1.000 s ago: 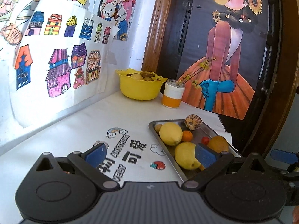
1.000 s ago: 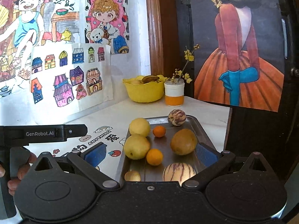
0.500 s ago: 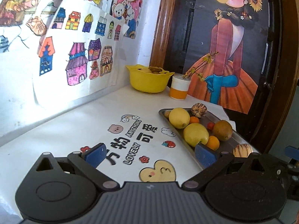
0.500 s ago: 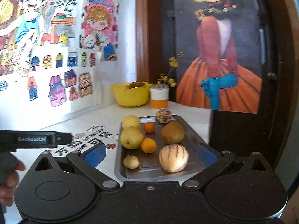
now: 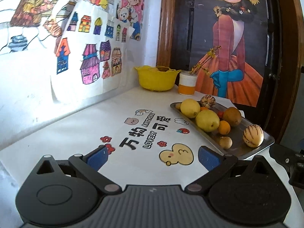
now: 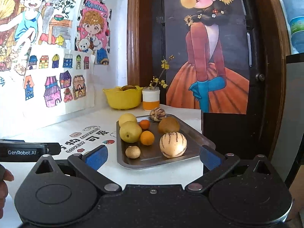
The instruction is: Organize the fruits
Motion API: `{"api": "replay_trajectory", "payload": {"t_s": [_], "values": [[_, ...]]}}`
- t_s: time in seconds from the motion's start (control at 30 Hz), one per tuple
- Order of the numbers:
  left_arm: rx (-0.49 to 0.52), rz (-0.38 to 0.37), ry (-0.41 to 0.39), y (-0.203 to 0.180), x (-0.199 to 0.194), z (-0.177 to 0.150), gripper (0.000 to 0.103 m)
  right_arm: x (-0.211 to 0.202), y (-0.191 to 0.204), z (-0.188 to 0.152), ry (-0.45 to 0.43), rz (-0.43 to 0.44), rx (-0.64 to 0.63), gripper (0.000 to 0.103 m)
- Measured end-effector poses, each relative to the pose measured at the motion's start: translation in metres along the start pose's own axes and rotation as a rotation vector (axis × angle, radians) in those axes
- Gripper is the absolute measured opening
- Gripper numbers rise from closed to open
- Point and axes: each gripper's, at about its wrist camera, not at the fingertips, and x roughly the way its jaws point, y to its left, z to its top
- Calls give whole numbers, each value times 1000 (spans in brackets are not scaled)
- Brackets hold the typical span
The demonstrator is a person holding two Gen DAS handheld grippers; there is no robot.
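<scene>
My left claw [image 5: 153,157] is spread wide and holds nothing, its blue ribbed pads above the printed white tabletop [image 5: 79,125]. My right claw [image 6: 153,156] is just as wide and empty, its pads flanking the near edge of the metal tray [image 6: 191,133].

The tray is a shallow rectangular pan of dull grey steel with a rolled rim. In the right wrist view, at its 5 o'clock corner, sits a round cream melon with dark purple stripes [image 6: 173,144], smooth-skinned. At 7 o'clock lies a small tan, rough-skinned fruit [image 6: 133,152]. Just beyond it a knobbly yellow-green pear [image 6: 130,131] touches a glossy orange [image 6: 147,138]; a smaller orange [image 6: 144,124] lies behind that. A second yellow fruit [image 6: 127,118] sits at 11 o'clock, a smaller striped melon [image 6: 157,114] at 12, and a brown, matte, oval fruit [image 6: 169,124] at 2.

Beyond the tray, at 11 o'clock, a scallop-rimmed yellow plastic bowl [image 6: 121,98] holds brownish fruit I cannot identify. Just beside it stands a white and orange jar [image 6: 150,98] with a sprig of yellow blossoms.
</scene>
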Motion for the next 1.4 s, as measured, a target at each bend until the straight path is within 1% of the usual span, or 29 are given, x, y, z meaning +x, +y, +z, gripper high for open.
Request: {"api": "replay_trajectory", "payload": {"t_s": [0.3,0.43,0.63,0.87,1.07,1.4], "values": [[-24,12,14,12,-7,-11,103,-7,10,-11,-40,4,-23,102],[-30,21,15,16,-11,-15,103,-8,10,-15,-51,-8,-34,102],[-32,28,18,19,-13,-18,103,-6,9,-17,-32,-2,-15,102],[-27,28,19,19,-14,-20,103,-8,15,-19,-27,21,-61,102],[-19,30,19,19,-16,-22,103,-8,17,-19,-17,27,-60,102],[-28,29,-3,23,-22,-28,103,-7,21,-21,-7,24,-72,102]]}}
